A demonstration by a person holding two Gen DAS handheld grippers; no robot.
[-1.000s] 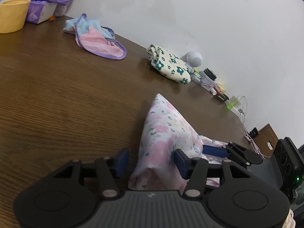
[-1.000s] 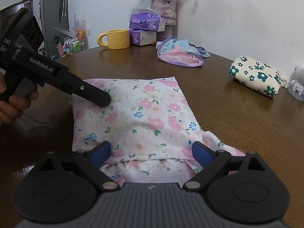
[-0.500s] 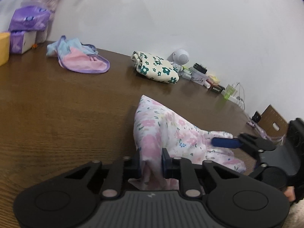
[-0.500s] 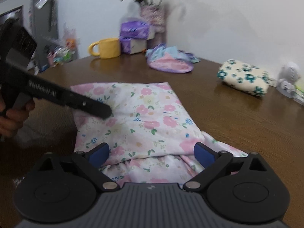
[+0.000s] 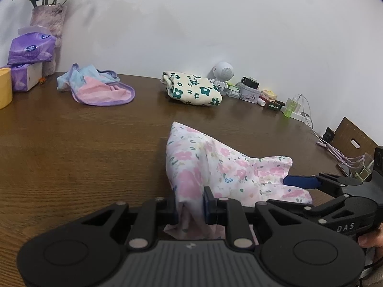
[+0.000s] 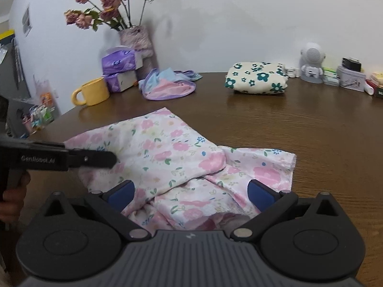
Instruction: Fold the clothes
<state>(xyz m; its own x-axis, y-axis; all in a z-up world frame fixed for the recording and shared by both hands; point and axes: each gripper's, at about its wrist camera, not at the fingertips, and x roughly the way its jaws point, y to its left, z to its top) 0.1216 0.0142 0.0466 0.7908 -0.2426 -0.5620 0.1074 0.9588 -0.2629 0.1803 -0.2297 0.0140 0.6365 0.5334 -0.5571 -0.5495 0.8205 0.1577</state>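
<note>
Yellow mug [image 5: 4,88] cut off left

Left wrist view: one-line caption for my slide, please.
Left tool pinches a bunched edge of the pink floral garment on the wooden table; right tool alongside.

A lived-in home room: a wooden worktop [image 6: 311,129] against a white wall carries a vase [image 6: 137,45] of dried roses, tissue packs [image 6: 118,61], a yellow mug [image 6: 92,92], folded clothes [image 6: 257,77], a small robot figurine [image 6: 312,63] and toiletries [image 5: 270,101].
</note>
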